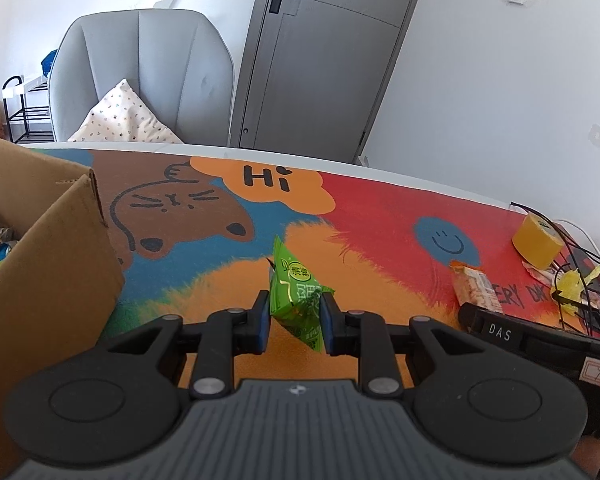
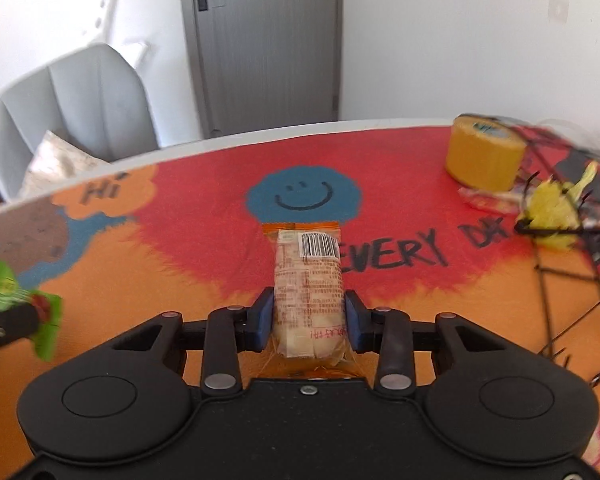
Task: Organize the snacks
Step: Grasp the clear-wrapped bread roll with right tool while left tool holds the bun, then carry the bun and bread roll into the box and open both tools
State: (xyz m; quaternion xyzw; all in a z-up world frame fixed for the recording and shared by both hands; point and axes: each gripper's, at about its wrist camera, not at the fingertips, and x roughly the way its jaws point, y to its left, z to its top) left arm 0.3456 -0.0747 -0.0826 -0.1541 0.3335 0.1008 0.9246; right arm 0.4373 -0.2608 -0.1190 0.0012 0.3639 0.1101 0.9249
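The left gripper (image 1: pixel 294 318) has its jaws closed on a green snack packet (image 1: pixel 296 300), held above the surface (image 1: pixel 380 216). The right gripper (image 2: pixel 306 320) has its jaws pressed on a pale wrapped snack bar (image 2: pixel 308 280), which points to 12 o'clock and seems to lie on the surface. The pick-up step looks finished. Next, both snacks probably go into the cardboard box (image 1: pixel 48 264) at 9 o'clock of the left gripper.

A glossy green foil packet (image 1: pixel 296 300) is seen beside a matt brown cardboard box (image 1: pixel 60 240). A clear, shiny plastic wrapper (image 2: pixel 308 292) is shown on a fuzzy printed cloth mat (image 2: pixel 400 208), near a smooth yellow tape roll (image 2: pixel 484 156)
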